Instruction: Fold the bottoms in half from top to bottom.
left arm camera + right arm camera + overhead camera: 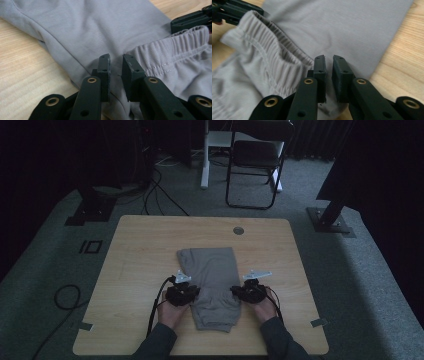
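Note:
Grey trousers (210,270) lie folded lengthwise on the wooden table (140,250), with the elastic waistband (172,47) turned over at the near part. My left gripper (192,292) is at the garment's left edge and my right gripper (235,291) at its right edge. In the left gripper view the left gripper (116,58) has its jaws drawn close, with grey cloth bunched between them and the waistband end against one jaw. The right gripper (329,58) stands the same way on the other waistband (262,47) end, which is raised off the layer below.
A round cable hole (238,230) sits near the table's far edge. Beyond the table stand a folding chair (255,160) and stand bases (330,222) on the carpet. Cables (67,297) trail on the floor at the left.

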A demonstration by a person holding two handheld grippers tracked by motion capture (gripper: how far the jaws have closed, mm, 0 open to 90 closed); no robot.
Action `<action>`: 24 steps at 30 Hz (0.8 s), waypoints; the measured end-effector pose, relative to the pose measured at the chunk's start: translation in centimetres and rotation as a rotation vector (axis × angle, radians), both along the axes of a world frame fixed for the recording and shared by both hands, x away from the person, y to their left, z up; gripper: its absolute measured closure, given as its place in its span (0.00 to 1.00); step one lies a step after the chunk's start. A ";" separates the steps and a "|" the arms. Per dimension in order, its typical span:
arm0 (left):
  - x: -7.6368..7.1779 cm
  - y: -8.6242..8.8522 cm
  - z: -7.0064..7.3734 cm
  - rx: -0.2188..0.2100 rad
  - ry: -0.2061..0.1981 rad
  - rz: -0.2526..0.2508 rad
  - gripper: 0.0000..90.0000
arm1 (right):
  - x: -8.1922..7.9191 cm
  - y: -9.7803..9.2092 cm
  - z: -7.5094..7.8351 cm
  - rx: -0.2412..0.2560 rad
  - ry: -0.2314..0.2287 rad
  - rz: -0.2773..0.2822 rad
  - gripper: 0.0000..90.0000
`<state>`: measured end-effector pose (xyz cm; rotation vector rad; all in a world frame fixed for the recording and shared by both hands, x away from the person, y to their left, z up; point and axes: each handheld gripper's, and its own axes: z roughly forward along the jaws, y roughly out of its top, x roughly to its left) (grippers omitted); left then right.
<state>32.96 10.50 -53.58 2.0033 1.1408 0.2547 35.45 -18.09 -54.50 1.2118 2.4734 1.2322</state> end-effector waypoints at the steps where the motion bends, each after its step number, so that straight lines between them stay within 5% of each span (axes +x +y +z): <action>1: -0.3 0.1 0.0 -0.010 -0.006 -0.007 0.85 | -0.1 -0.1 0.1 0.008 -0.002 0.005 0.90; 7: -2.0 0.2 0.1 -0.038 -0.018 -0.034 0.84 | -1.5 -0.6 0.9 0.070 -0.007 0.048 0.88; 14: -3.6 0.2 -0.2 -0.041 -0.012 -0.071 0.82 | -3.0 -0.7 1.6 0.075 -0.042 0.123 0.83; 19: -4.6 -0.4 -0.9 -0.021 0.005 -0.115 0.81 | -2.9 -0.2 1.6 0.058 -0.035 0.122 0.81; 24: -4.7 -0.3 -1.6 -0.037 0.021 -0.109 0.79 | -4.0 0.9 1.4 0.036 -0.038 0.156 0.79</action>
